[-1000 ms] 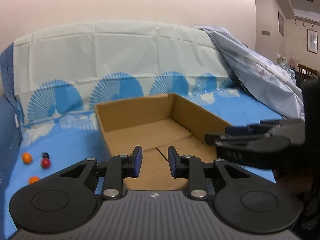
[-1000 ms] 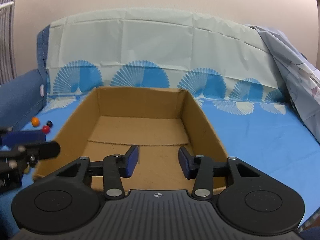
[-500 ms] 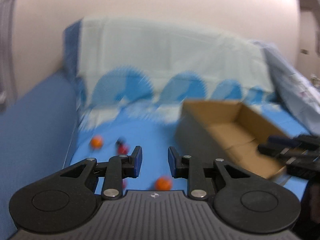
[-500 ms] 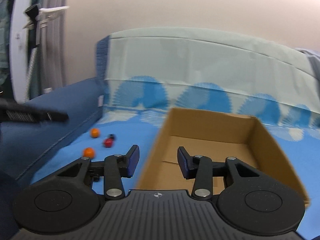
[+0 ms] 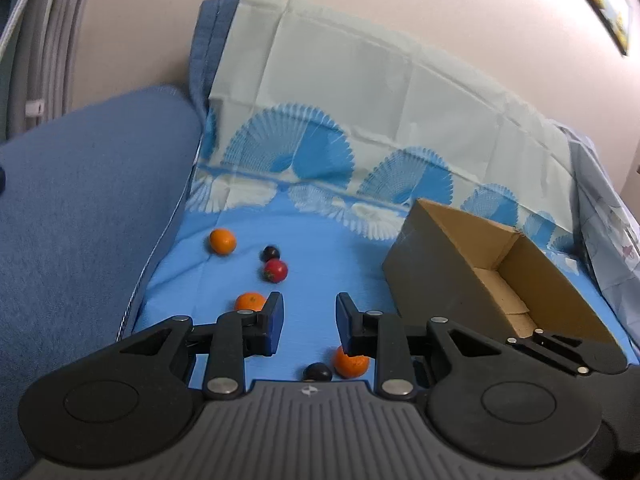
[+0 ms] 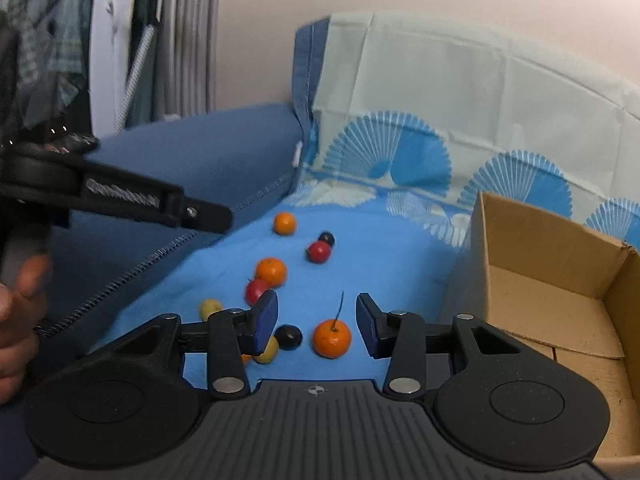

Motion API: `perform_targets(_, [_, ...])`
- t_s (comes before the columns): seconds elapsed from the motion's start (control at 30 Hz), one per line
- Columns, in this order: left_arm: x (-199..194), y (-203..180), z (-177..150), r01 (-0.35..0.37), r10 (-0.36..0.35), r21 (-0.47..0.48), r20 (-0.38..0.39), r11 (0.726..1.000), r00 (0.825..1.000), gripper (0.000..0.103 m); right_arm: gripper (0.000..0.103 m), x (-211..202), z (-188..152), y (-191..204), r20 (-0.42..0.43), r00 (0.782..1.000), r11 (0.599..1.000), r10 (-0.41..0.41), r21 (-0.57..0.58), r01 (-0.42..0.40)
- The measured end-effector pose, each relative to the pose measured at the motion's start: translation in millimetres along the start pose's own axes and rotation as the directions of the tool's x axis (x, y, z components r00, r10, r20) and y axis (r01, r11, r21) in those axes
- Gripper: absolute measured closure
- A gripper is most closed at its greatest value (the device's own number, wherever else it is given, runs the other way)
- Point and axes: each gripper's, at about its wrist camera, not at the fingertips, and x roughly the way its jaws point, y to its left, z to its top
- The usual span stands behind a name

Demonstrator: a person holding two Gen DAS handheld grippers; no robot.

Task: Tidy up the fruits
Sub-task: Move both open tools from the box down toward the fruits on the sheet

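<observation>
While both grippers hover with parted, empty jaws, the right gripper [image 6: 317, 324] frames a stemmed orange [image 6: 331, 338]; other fruits [image 6: 318, 251] scatter toward eleven o'clock, the cardboard box [image 6: 552, 280] at three; left gripper [image 5: 310, 322] likewise unclenched.

A home living room; a blue sofa [image 5: 80, 208] draped with patterned cloth [image 5: 360, 92]; clothes [image 6: 44, 20] hanging beside it.

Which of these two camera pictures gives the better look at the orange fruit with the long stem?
The right wrist view. There the stemmed orange lies fully visible on the blue cloth, stem upright, in line with the gap of the right gripper. In the left wrist view it is half hidden behind a gripper finger, its stem unseen.
</observation>
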Motion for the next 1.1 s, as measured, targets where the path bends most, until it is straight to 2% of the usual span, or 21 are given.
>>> perform_targets(0.17, [24,10,2,-0.081,0.074,-0.06,-0.11,0.995,0.991,0.072,0.049,33,0,-6,-0.048,0.997,0.998,-0.057,0.031,0.059])
perform_targets(0.23, [32,15,3,-0.116,0.103,-0.083,-0.146,0.99,0.984,0.071,0.041,48,-1,-9,-0.078,0.995,0.998,-0.059,0.031,0.061])
perform_targets(0.3, [40,21,3,-0.13,0.108,-0.105,-0.191,0.986,0.976,0.069,0.041,63,-2,-12,-0.1,0.992,0.997,-0.074,0.026,0.077])
perform_targets(0.4, [55,28,1,-0.171,0.132,-0.119,-0.277,0.978,0.952,0.067,0.039,83,-3,-16,-0.123,0.989,0.996,-0.083,0.022,0.086])
perform_targets(0.47, [62,33,-1,-0.185,0.132,-0.132,-0.33,0.974,0.934,0.061,0.039,95,-4,-18,-0.143,0.987,0.996,-0.074,0.029,0.079])
perform_targets(0.57, [71,41,-3,-0.209,0.135,-0.152,-0.392,0.966,0.91,0.061,0.039,110,-8,-18,-0.185,0.981,0.997,-0.054,0.053,0.064])
perform_targets(0.67, [79,44,-5,-0.215,0.129,-0.153,-0.436,0.965,0.891,0.061,0.041,120,-11,-14,-0.208,0.976,0.997,-0.067,0.017,0.073])
perform_targets(0.77, [82,46,-6,-0.219,0.131,-0.147,-0.454,0.964,0.881,0.061,0.056,125,-13,-16,-0.232,0.971,0.996,-0.059,0.045,0.071])
perform_targets(0.83, [83,46,-6,-0.219,0.129,-0.15,-0.456,0.964,0.88,0.061,0.073,123,-12,-17,-0.228,0.973,0.997,-0.044,0.056,0.058])
perform_targets(1.1, [83,47,-6,-0.226,0.128,-0.162,-0.464,0.961,0.876,0.061,0.075,112,-12,-16,-0.199,0.978,0.996,-0.06,0.048,0.071])
